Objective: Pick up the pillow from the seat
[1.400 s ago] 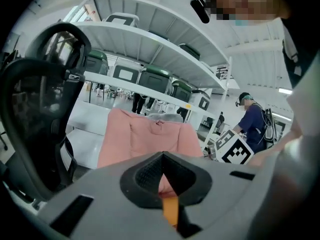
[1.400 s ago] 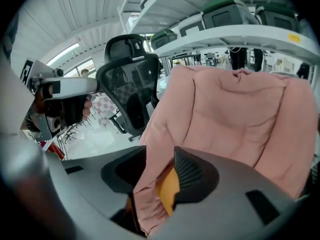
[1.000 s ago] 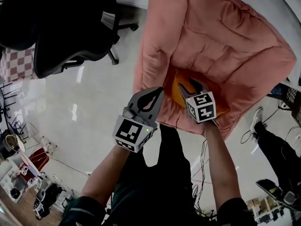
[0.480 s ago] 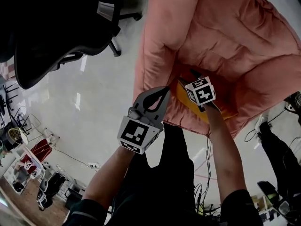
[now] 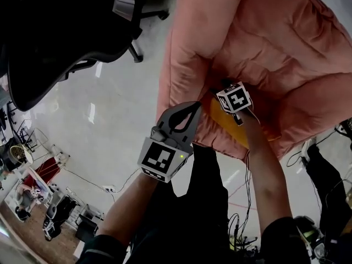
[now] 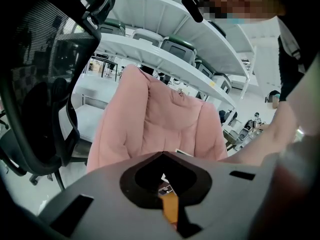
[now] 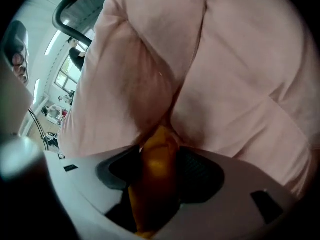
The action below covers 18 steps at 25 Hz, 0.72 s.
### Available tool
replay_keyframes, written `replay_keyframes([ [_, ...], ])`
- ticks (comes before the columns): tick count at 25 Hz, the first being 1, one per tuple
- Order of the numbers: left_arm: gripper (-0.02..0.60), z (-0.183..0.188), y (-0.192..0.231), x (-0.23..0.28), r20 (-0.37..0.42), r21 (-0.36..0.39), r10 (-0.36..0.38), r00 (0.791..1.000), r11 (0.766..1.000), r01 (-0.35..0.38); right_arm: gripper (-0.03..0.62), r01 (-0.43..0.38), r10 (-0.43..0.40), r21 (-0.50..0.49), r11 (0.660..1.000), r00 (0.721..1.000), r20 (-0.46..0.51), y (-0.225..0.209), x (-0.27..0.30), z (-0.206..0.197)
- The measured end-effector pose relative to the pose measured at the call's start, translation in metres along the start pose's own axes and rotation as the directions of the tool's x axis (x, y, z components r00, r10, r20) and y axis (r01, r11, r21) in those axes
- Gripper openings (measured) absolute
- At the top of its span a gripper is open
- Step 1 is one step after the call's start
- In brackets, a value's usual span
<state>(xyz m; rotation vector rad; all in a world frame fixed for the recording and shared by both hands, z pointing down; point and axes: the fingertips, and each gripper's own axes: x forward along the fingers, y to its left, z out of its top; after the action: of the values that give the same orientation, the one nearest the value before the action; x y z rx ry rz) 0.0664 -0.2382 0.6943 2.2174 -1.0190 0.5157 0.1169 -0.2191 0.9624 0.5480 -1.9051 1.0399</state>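
My pillow (image 5: 226,126) is orange against the salmon-pink seat (image 5: 275,48); my left hand-held gripper (image 5: 188,109) is grey, its cube (image 5: 160,158) patterned black-and-white.

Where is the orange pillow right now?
In the head view, right of centre, the orange pillow lies near the front edge of the pink chair, between the open jaws of the right hand-held gripper.

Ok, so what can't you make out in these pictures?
Pillow, whole shape: head view shows a strip, right tool and arm cover the rest; right gripper view blurs it up close.
Pink chair seat: left gripper view, behind the left tool.
Chair legs: no view shows them.
Floor clutter, head view's lower left: too small.
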Motion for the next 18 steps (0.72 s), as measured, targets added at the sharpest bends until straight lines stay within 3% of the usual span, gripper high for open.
replay_keyframes([
  [8, -0.002, -0.002, 0.011, -0.005, 0.002, -0.007, 0.025, 1.000, 1.000, -0.025, 0.091, 0.008, -0.015, -0.115, 0.993, 0.998, -0.056, 0.007, 0.009, -0.007],
  [18, -0.002, 0.008, -0.012, -0.025, 0.031, 0.026, -0.006, 0.999, 1.000, 0.005, 0.043, 0.084, -0.076, -0.196, 0.977, 0.996, 0.048, 0.040, -0.036, -0.003],
])
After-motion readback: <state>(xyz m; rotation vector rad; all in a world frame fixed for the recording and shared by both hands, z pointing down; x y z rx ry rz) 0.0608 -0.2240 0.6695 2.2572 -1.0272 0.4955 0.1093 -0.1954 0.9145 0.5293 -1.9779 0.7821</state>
